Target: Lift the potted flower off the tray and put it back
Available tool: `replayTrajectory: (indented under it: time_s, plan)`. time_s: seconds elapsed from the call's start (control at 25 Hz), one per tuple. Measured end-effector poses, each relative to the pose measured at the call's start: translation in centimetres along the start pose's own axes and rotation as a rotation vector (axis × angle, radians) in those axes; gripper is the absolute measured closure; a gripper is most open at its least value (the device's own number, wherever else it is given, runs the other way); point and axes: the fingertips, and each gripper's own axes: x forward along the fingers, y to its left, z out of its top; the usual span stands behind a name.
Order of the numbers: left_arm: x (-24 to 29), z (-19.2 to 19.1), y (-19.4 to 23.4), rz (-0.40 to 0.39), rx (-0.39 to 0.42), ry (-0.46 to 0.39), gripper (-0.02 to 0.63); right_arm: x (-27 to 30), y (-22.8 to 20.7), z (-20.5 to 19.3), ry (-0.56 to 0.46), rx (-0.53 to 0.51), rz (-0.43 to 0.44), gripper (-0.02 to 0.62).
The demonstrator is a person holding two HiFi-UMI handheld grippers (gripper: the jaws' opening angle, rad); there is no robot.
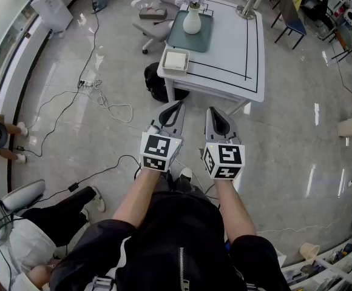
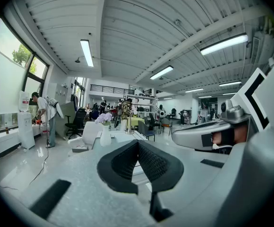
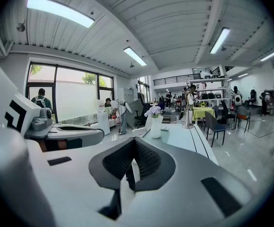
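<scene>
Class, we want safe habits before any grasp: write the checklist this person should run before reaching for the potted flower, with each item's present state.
1. The potted flower stands upright on the tray: ok.
2. The left tool is open: not ok, shut.
3. The right tool is open: not ok, shut.
4. Both tools empty: ok.
5. Tools near the table: not ok, well short.

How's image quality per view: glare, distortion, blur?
Head view: sharp, bright glare streaks on the glossy floor. Left gripper view: strong fisheye, black corners, window blown out. Right gripper view: same fisheye, ceiling light clipped, potted flower small but in focus.
</scene>
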Motion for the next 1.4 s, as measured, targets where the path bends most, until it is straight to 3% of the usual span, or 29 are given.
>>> replayTrajectory:
  time_s: [0.56,1.4]
  plan:
    - [1.1,0.1,-1.1,-0.005,-0.01,0.006,0.601,0.1,-1.2,0.0,-0.007,0.034,0.041,0.589]
    - [3.0,1.9,-3.8,0.056,0.005,-0.004,0.601,-1.5,-5.0,0.3,-0.022,0.075,0.105,0.589]
